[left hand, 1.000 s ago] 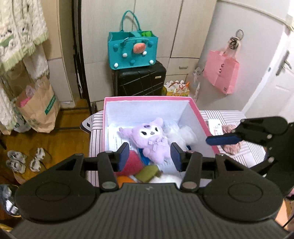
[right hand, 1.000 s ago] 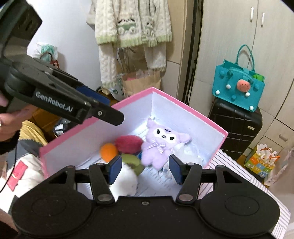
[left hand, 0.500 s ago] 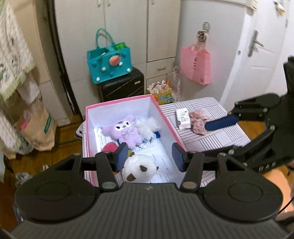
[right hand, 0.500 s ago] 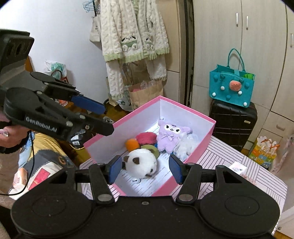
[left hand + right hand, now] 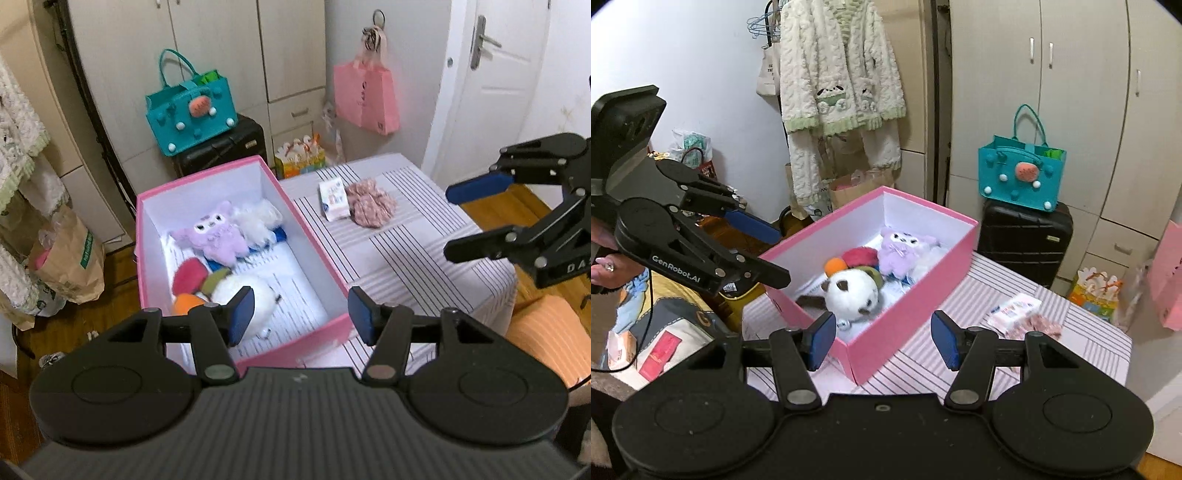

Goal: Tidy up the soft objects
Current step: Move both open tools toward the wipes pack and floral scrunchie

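A pink box (image 5: 314, 236) (image 5: 916, 295) stands on the striped table (image 5: 417, 236). It holds a purple plush (image 5: 218, 232) (image 5: 901, 247), a white fluffy piece (image 5: 258, 218), a white round plush (image 5: 255, 299) (image 5: 853, 291), and red (image 5: 190, 273), orange (image 5: 186, 302) and green (image 5: 218, 277) soft balls. A pink scrunchie (image 5: 369, 203) (image 5: 1043, 325) lies on the table beside a tissue pack (image 5: 334, 197) (image 5: 1015, 308). My left gripper (image 5: 301, 314) (image 5: 772, 254) is open and empty above the box's near end. My right gripper (image 5: 882, 339) (image 5: 465, 221) is open and empty, above the table's right side.
A teal bag (image 5: 192, 110) sits on a black suitcase (image 5: 225, 147) behind the table. A pink bag (image 5: 365, 96) hangs on the wall by a white door (image 5: 498, 85). A paper bag (image 5: 70, 254) stands on the floor at left. A cardigan (image 5: 838, 74) hangs behind.
Both grippers have pulled back and up from the box, so the whole box and the table beside it now show. Both stay open and empty.
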### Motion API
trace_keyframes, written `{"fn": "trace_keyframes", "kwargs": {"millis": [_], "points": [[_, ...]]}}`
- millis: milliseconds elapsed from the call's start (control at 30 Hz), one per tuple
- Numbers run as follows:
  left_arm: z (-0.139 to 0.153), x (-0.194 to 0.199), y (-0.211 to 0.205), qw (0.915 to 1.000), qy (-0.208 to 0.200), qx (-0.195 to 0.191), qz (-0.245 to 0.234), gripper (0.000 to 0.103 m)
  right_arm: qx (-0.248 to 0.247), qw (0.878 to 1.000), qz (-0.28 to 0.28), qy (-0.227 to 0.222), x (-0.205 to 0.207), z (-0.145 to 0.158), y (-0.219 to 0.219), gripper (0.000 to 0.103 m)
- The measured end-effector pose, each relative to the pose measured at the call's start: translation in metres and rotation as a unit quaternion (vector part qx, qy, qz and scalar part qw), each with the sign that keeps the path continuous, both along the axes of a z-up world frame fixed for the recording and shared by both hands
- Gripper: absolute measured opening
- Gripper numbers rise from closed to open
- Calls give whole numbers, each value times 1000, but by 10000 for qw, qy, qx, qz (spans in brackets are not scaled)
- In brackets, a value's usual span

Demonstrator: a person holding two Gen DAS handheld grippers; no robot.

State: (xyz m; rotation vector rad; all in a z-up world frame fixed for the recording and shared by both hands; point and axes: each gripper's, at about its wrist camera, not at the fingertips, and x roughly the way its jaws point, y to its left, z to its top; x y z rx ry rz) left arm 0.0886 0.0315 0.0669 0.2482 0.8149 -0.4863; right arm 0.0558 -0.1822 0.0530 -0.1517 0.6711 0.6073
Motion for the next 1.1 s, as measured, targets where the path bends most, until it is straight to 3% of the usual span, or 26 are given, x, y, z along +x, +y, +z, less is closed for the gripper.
{"fn": "trace_keyframes", "kwargs": {"millis": [200,633,933,1100], "points": [[-15,-3,-18,9997,214,-51,-103,56,94,9999,-60,34,-7,-14,-22,63],[-27,8,-58,9968,-216,-747,-208,55,309,9991,-258,-158,8,-53,-75,66],[-46,30,-116,9955,-505,-804,-66,55,244,9977,-521,-354,32,-85,-104,70],[-65,49,-147,9946,-455,-933,74,56,187,9968,-563,-527,50,-107,-116,71]]}}
